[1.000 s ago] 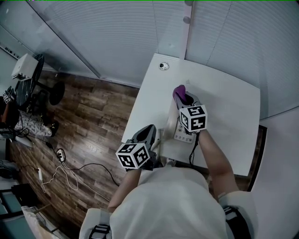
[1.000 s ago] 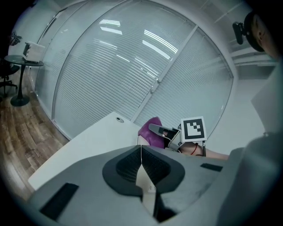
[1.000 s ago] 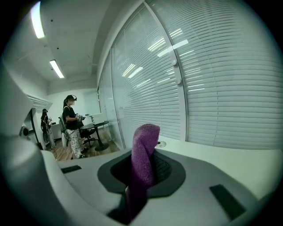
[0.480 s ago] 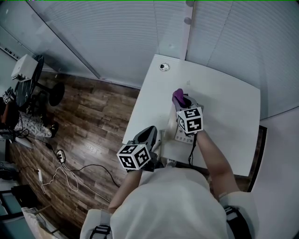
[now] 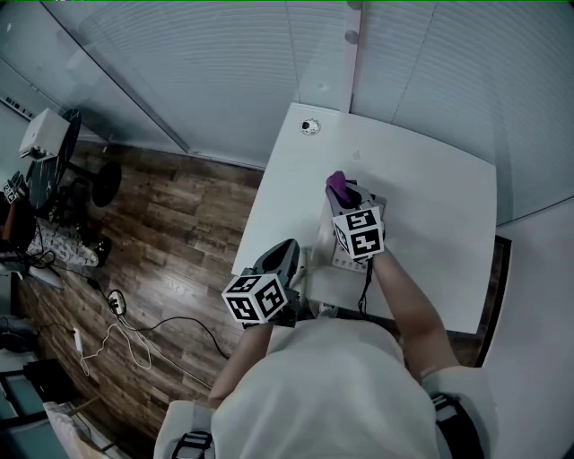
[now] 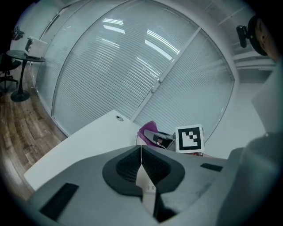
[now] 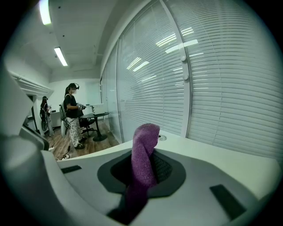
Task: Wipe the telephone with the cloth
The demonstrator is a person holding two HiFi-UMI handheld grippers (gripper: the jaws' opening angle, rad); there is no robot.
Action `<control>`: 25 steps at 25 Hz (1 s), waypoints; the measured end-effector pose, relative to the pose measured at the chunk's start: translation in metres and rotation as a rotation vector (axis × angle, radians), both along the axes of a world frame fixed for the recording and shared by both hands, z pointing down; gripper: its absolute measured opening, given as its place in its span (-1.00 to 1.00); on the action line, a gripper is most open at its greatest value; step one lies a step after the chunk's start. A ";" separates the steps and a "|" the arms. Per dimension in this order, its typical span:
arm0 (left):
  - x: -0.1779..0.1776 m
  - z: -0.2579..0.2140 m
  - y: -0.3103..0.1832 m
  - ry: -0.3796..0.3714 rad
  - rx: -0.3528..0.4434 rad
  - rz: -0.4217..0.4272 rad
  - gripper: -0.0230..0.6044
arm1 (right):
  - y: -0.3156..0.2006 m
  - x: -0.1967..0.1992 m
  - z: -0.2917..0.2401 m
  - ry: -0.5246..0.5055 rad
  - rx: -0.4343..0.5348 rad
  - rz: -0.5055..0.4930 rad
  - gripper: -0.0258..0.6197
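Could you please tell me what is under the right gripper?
The telephone, on the table. The right gripper, shut on the cloth, covers most of it; whether cloth touches telephone cannot be seen.

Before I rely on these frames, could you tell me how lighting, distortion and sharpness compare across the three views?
Head view: even bluish light, sharp, table edges slightly bowed. Left gripper view: heavy fisheye, dark corners, ceiling-light reflections streak the blinds. Right gripper view: same fisheye, ceiling lamp blown out, cloth crisp up close.

Office premises: glazed partition walls with blinds, white table, wood-pattern floor, ceiling strip lights.
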State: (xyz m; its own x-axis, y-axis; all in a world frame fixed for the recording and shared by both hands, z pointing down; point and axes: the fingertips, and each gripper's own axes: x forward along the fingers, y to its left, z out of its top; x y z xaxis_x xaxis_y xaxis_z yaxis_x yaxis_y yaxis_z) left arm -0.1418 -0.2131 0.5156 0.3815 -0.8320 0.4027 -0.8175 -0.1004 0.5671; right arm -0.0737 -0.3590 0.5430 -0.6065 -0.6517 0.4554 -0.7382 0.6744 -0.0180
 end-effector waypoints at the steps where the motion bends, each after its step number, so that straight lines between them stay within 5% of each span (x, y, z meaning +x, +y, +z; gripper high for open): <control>1: 0.000 0.000 0.000 0.001 -0.001 -0.003 -0.86 | 0.001 0.000 0.000 0.002 0.002 -0.001 -0.73; 25: 0.011 0.002 0.019 0.042 0.002 -0.024 -0.86 | 0.052 0.002 0.003 0.016 0.041 -0.059 -0.73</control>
